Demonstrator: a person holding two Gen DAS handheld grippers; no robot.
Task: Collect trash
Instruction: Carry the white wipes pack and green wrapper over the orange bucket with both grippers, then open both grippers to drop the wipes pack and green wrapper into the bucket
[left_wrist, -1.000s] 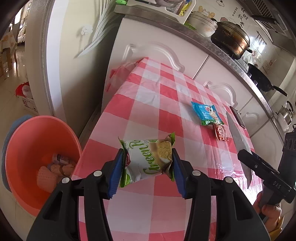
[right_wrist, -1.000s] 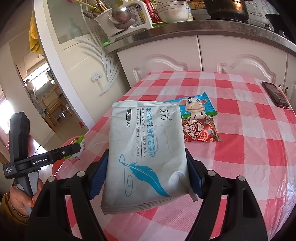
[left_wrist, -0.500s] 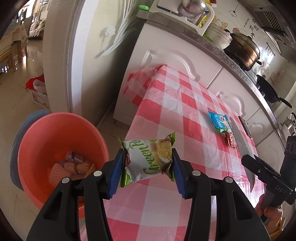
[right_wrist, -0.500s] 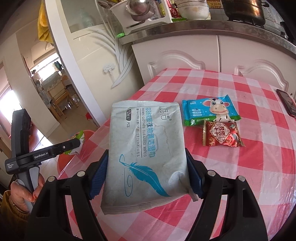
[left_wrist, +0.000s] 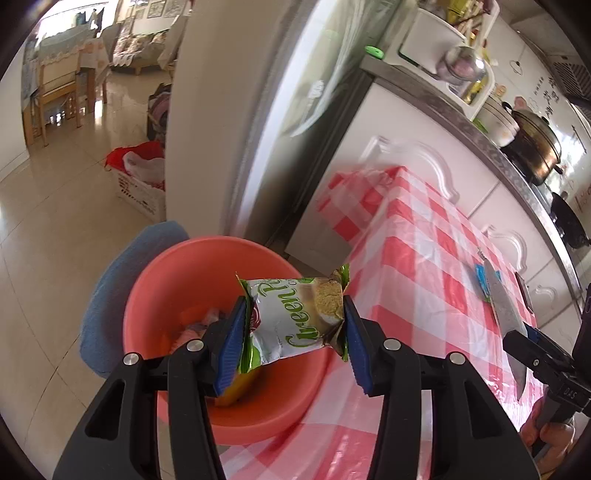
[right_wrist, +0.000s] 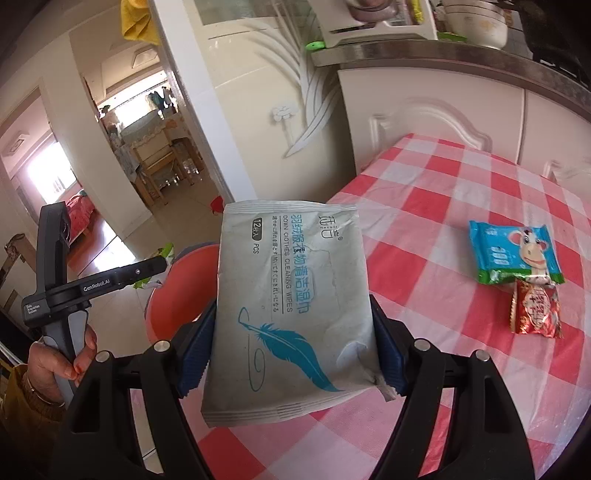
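Observation:
My left gripper (left_wrist: 293, 332) is shut on a green and white snack packet (left_wrist: 295, 321), held above the orange basin (left_wrist: 173, 273) on the floor beside the table. Some wrappers lie in the basin's bottom. My right gripper (right_wrist: 291, 347) is shut on a pale grey wipes pack (right_wrist: 291, 295) with a blue feather print, held over the table's left edge. On the red checked tablecloth (right_wrist: 443, 229) lie a blue cow-print packet (right_wrist: 513, 251) and a small red sweet wrapper (right_wrist: 535, 310). The basin (right_wrist: 177, 291) shows behind the wipes pack, with the left gripper (right_wrist: 147, 269) over it.
A blue mat (left_wrist: 110, 280) lies under the basin. White cabinets (left_wrist: 406, 155) and a counter with pots (left_wrist: 532, 144) run behind the table. A phone (left_wrist: 522, 291) lies near the table's far edge. A white basket (left_wrist: 140, 184) stands on the tiled floor.
Both grippers have swung left off the table toward the basin, each still holding its packet. The basin now lies right under the snack packet.

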